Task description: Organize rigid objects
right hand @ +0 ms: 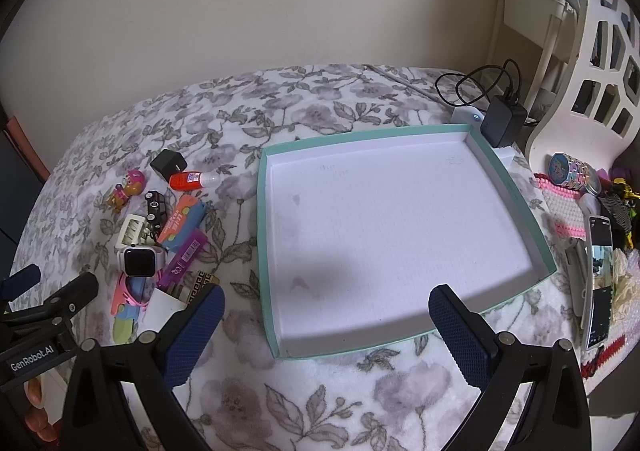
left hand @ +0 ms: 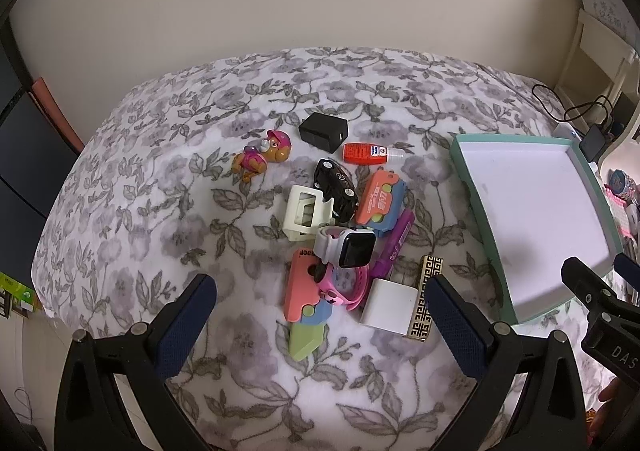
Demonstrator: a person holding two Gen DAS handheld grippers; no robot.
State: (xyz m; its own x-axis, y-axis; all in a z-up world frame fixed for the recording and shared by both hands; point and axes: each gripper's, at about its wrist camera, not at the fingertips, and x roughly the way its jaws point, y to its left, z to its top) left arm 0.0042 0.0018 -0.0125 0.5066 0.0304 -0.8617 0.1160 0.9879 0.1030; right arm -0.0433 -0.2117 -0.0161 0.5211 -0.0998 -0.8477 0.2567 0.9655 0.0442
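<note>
Nothing is sitting in the box yet, so I judge the sorting to be just starting. On the left, the left hand-held gripper point(left hand: 320, 319) is hovering with its fingers spread wide and holding nothing, over a pile on the floral bed cover point(left hand: 160, 171): a pup figurine point(left hand: 262, 156), black charger point(left hand: 323, 132), red glue bottle point(left hand: 370, 153), black toy car point(left hand: 336, 189), cream clip point(left hand: 306, 217), white smartwatch point(left hand: 346, 249), orange eraser point(left hand: 380, 203), white plug point(left hand: 390, 305) and a patterned box point(left hand: 426, 297). A pink eraser point(left hand: 300, 287) is showing the letters "aer". To the right, the right hand-held gripper point(right hand: 326, 319), likewise spread and holding nothing, is pointing at the bare teal-rimmed box point(right hand: 262, 235). The next move probably calls for lowering onto one loose item, closing, and carrying it rightward. The gripper bodies are reading "GenRobot.AI" and "DAS".
</note>
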